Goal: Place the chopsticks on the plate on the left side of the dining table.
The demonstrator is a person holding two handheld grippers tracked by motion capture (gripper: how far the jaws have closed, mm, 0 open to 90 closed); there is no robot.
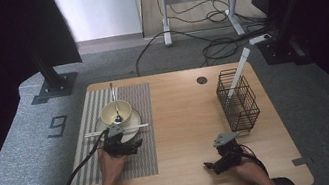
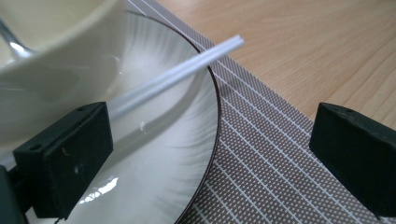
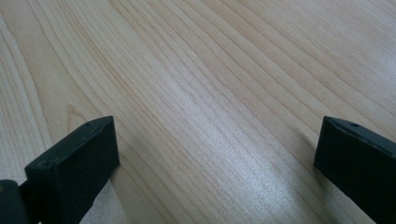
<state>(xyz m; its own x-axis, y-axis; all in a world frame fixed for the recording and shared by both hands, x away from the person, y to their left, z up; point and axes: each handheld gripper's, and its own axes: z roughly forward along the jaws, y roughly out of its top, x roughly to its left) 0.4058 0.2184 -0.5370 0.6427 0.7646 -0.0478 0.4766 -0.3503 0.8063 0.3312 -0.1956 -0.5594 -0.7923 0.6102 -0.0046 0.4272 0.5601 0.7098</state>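
A cream bowl with a metal spoon in it stands on a white plate on the striped placemat. A pair of white chopsticks lies across the plate in front of the bowl. My left gripper is at the plate's near edge. In the left gripper view it is open, with the chopsticks running past its left finger and touching neither finger. My right gripper rests low at the table's front right, open over bare wood.
A black wire basket stands at the right of the table with a white stick leaning out of it. A round cable hole sits near the far edge. Bare wood lies between the placemat and the basket.
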